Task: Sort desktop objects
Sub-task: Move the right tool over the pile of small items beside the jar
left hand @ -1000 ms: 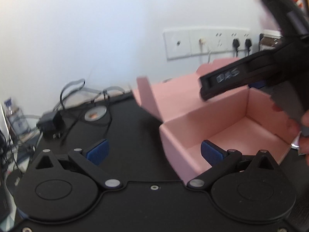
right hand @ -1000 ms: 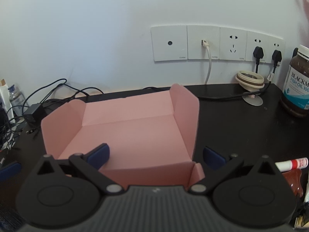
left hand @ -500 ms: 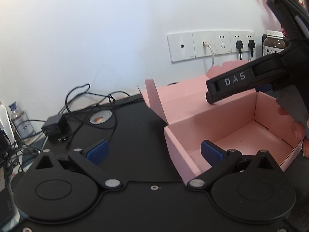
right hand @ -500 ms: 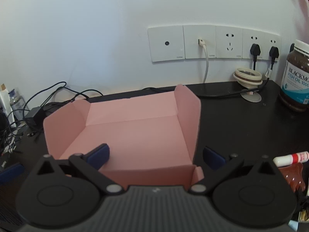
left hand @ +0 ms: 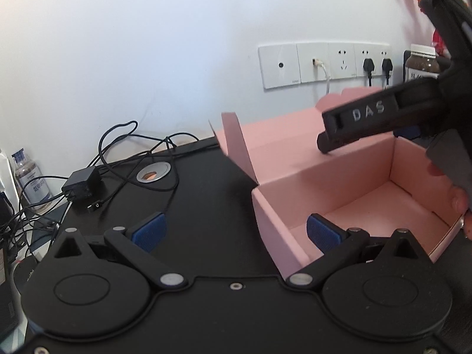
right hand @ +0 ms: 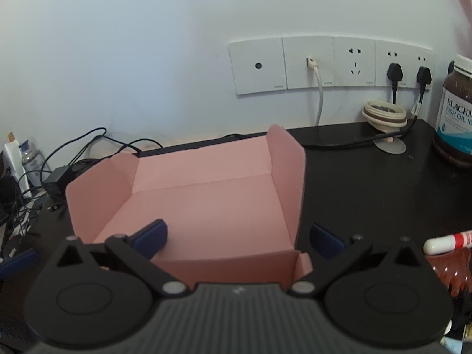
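Observation:
An open pink cardboard box (left hand: 348,183) sits on the black desk; it also shows in the right wrist view (right hand: 203,197). It looks empty. My left gripper (left hand: 234,231) is open and empty, its right finger over the box's near left corner, its left finger over the desk. My right gripper (right hand: 237,237) is open and empty, straddling the box's right wall; its body shows in the left wrist view (left hand: 383,118) above the box. A white and red marker (right hand: 448,239) and a brown comb (right hand: 454,268) lie right of the box.
A fish oil jar (right hand: 455,118) and a beige lid on a stand (right hand: 385,118) sit by the wall sockets (right hand: 327,62). Cables, a black adapter (left hand: 81,184), a desk grommet (left hand: 153,172) and a small bottle (left hand: 31,181) are at the left.
The left gripper has pulled back and turned, so the box and sockets look farther and sharper. The right gripper has drawn slightly back from the box. Both stay open.

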A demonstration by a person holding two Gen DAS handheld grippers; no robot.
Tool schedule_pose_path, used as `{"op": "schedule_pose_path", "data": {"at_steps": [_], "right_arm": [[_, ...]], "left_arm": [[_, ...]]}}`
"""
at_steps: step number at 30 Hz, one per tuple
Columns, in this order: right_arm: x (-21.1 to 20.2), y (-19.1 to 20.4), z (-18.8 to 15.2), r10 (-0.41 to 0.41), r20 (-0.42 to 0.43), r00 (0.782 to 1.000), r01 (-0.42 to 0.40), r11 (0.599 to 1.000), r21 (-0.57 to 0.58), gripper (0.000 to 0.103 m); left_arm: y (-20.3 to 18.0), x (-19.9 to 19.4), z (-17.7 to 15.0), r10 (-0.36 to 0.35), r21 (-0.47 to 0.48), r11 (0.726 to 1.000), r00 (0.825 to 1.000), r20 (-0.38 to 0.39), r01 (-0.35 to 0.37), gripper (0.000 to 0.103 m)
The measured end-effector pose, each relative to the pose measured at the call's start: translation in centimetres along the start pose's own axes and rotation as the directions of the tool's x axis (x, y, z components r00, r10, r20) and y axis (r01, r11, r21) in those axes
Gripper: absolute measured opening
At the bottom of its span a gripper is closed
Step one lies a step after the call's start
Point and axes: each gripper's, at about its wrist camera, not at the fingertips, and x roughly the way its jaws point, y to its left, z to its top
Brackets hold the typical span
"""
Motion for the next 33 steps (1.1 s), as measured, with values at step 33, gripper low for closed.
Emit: {"op": "schedule_pose_path", "data": {"at_steps": [33], "right_arm": [[-15.8, -10.6, -7.0, -0.078, 0.334, 0.939, 0.154, 0.966, -0.207, 0.102]], "left_arm": [[-0.4, -0.3, -0.1, 0.025, 0.038, 0.999, 1.000, 0.007, -0.025, 0.103]]}}
